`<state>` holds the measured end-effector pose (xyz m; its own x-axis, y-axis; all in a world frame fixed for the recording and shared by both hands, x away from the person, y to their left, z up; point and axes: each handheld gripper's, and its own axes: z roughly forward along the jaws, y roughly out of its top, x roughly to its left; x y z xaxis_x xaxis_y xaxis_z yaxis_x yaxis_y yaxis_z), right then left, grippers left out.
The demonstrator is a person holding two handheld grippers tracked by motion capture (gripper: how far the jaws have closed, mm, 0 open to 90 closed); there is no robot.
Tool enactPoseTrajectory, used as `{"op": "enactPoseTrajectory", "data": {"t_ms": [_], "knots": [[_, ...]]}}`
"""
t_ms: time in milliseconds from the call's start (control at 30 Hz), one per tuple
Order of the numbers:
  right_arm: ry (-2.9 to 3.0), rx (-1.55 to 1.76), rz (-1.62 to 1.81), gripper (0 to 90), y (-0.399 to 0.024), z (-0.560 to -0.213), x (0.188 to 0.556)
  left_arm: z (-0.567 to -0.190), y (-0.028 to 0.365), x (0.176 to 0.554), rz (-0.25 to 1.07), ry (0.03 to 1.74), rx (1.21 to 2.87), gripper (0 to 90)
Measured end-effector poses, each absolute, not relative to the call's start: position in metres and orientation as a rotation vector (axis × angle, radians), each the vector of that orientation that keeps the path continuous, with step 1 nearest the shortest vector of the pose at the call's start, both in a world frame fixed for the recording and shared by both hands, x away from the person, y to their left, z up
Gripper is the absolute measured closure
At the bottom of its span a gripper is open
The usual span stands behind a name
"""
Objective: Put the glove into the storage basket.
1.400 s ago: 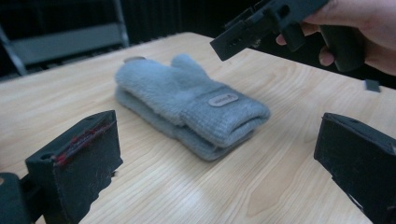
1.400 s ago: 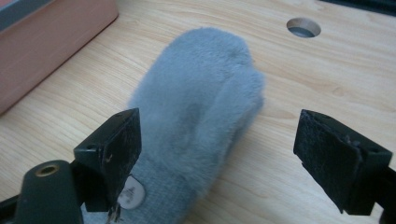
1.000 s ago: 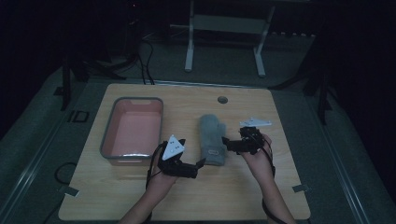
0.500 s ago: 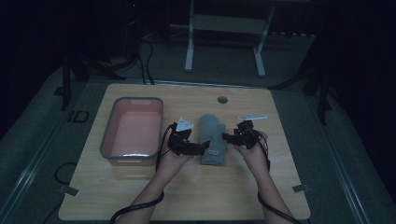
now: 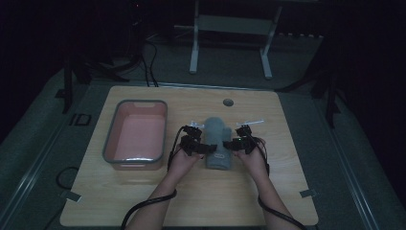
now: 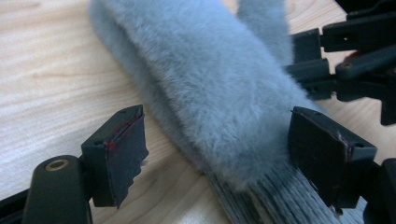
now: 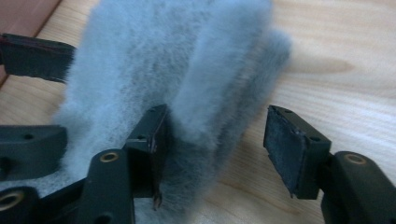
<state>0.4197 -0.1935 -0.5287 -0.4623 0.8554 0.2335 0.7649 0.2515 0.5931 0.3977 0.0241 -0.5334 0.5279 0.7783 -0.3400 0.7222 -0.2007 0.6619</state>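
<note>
A grey fluffy mitten lies in the middle of the wooden table, its knitted cuff toward the person. My left gripper is at the mitten's left edge near the cuff. In the left gripper view its jaws have just been closing and straddle that furry edge; the left pad is clear of the fur. My right gripper is at the right edge. Its jaws, also just closing, stand around the thumb, with the right pad off the fur.
A grey-rimmed tray with a pink inside stands left of the mitten, close to the left hand. A round hole sits near the table's far edge. Metal stand legs rise beyond the table.
The left hand has moved up from the mitten's near-left side to its left edge. The right hand has come down against the right edge. Both grippers now flank the mitten.
</note>
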Motion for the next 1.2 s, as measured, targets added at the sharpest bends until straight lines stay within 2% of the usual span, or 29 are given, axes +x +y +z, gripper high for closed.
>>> {"op": "enactPoseTrajectory", "data": {"t_ms": [200, 333, 567, 667, 767, 1200], "knots": [[2.405, 1.618, 1.024, 42.4, -0.197, -0.539, 0.425, -0.546, 0.020, 0.405, 0.003, 1.276, 1.925, 26.6], [2.438, 1.631, 1.075, 51.7, -0.198, -0.543, 0.427, -0.553, 0.021, 0.406, -0.058, 1.295, 1.884, 35.4], [2.473, 1.601, 1.083, 70.7, -0.193, -0.543, 0.425, -0.560, 0.024, 0.408, -0.161, 1.269, 1.825, 60.2], [2.474, 1.593, 1.035, 77.1, -0.189, -0.539, 0.423, -0.558, 0.023, 0.408, -0.139, 1.249, 1.851, 69.7], [2.462, 1.549, 1.005, 79.9, -0.185, -0.536, 0.419, -0.552, 0.022, 0.406, -0.105, 1.228, 1.881, 76.7], [2.400, 1.496, 1.053, 81.8, -0.178, -0.512, 0.407, -0.522, 0.031, 0.399, -0.037, 1.171, 1.886, 80.7]]}}
